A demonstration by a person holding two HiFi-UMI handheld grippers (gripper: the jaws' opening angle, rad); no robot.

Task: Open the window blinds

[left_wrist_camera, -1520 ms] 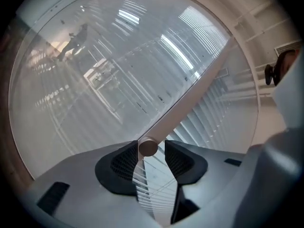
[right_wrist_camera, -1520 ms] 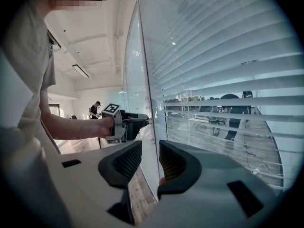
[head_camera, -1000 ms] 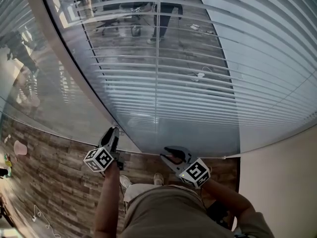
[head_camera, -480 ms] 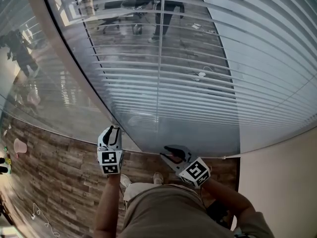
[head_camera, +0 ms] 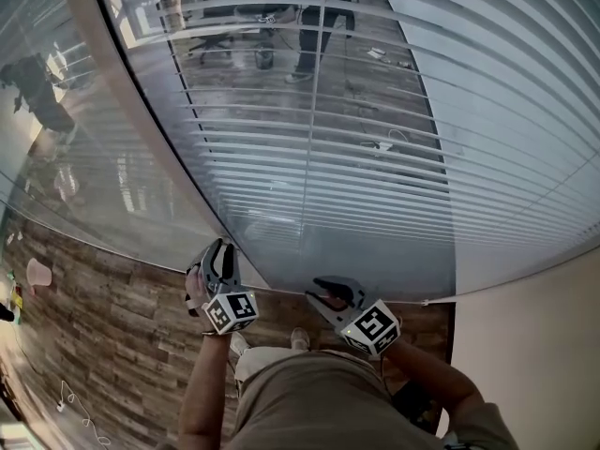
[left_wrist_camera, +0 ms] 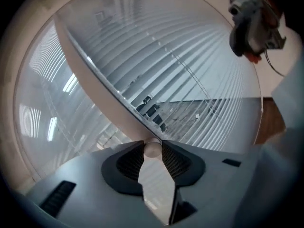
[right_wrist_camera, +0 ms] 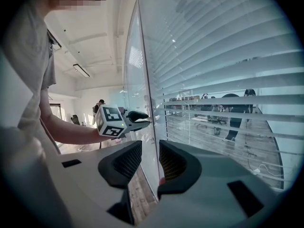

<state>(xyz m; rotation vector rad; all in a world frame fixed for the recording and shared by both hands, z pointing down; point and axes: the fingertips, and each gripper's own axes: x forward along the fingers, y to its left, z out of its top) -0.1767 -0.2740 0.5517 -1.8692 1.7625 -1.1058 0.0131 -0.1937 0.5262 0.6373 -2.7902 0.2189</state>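
White slatted blinds (head_camera: 375, 157) hang behind the glass in front of me. Their middle slats are tilted enough to show the room beyond. My left gripper (head_camera: 217, 251) is at the bottom of the window frame, shut on the pale round blind wand (left_wrist_camera: 152, 149), which sits pinched between the ribbed pads (left_wrist_camera: 130, 163). From the right gripper view, the left gripper (right_wrist_camera: 141, 118) points at the frame edge. My right gripper (head_camera: 328, 291) hovers low before the blinds, open, with nothing between its pads (right_wrist_camera: 173, 163). The same right gripper (left_wrist_camera: 251, 27) also shows at the top right of the left gripper view.
A dark curved window frame (head_camera: 150, 120) separates the blinds from a glass pane (head_camera: 84, 176) on the left. Wood flooring (head_camera: 103, 336) lies below, with a pink cup (head_camera: 37, 277) and a cable (head_camera: 75, 411). A beige wall (head_camera: 534, 345) stands to the right. People stand beyond the glass (head_camera: 314, 26).
The left gripper has rolled about its own axis in place, and its marker cube has swung from the left side round to the lower right. The right gripper has not moved.
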